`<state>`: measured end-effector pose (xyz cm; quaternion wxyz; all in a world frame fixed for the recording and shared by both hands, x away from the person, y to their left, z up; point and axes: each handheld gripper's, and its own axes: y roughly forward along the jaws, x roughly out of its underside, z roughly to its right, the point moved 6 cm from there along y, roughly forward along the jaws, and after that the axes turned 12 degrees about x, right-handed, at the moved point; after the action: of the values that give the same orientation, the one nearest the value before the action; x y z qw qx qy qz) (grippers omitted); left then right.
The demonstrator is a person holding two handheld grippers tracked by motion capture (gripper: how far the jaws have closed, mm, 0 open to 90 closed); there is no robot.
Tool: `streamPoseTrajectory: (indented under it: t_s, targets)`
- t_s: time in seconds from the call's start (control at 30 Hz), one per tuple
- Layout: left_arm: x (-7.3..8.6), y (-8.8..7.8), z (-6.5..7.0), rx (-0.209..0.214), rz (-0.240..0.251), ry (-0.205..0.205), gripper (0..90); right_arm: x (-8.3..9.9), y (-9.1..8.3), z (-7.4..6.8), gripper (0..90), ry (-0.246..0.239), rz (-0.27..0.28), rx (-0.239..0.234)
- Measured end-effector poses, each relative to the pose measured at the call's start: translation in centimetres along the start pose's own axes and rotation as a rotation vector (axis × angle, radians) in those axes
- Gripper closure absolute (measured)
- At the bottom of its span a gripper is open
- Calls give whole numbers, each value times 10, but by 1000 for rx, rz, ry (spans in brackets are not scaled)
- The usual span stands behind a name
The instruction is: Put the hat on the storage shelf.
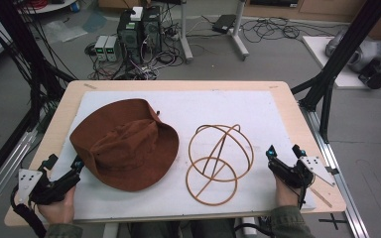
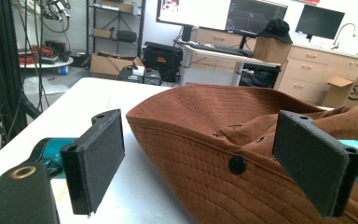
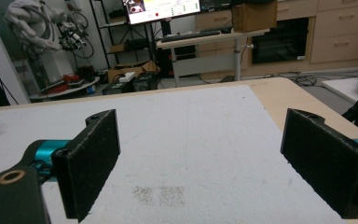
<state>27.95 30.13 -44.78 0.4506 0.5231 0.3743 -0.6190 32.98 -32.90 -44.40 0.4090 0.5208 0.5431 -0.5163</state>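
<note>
A brown brimmed hat (image 1: 125,144) lies flat on the white mat (image 1: 258,114), left of centre. Right of it sits a wire-like wooden hat stand (image 1: 217,162) made of rings. My left gripper (image 1: 62,162) rests at the mat's front left corner, open, its jaws wide apart just short of the hat's brim (image 2: 205,154). My right gripper (image 1: 285,150) is open at the front right, beside the stand, with bare mat (image 3: 200,140) between its jaws.
The wooden table (image 1: 287,106) edge frames the mat. Black frame posts (image 1: 327,79) stand at the right and left sides. Computers and cables (image 1: 139,34) lie on the floor beyond the far edge.
</note>
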Motion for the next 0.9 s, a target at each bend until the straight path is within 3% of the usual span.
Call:
streamPoseTrajectory:
  t_s: [0.5, 0.53, 0.6, 0.63, 0.77, 0.9]
  targets:
    - [0, 2, 1, 23, -6, -2, 168, 1, -1, -1, 110, 3, -9, -14]
    - [0, 4, 3, 53, -5, -5, 167, 1, 0, -1, 110, -1, -6, -13]
    - [-1, 5, 5, 64, -6, -2, 166, 0, -1, -1, 110, 4, -9, -11]
    - [-5, 7, 8, 94, -17, 28, 166, 0, 0, -1, 110, 4, -3, -12]
    - [-9, 11, 11, 139, -36, 22, 166, -1, 0, 1, 110, 14, -1, -10]
    - [-16, 17, 7, 195, -93, 15, 161, -1, 2, 3, 110, 30, -5, -9]
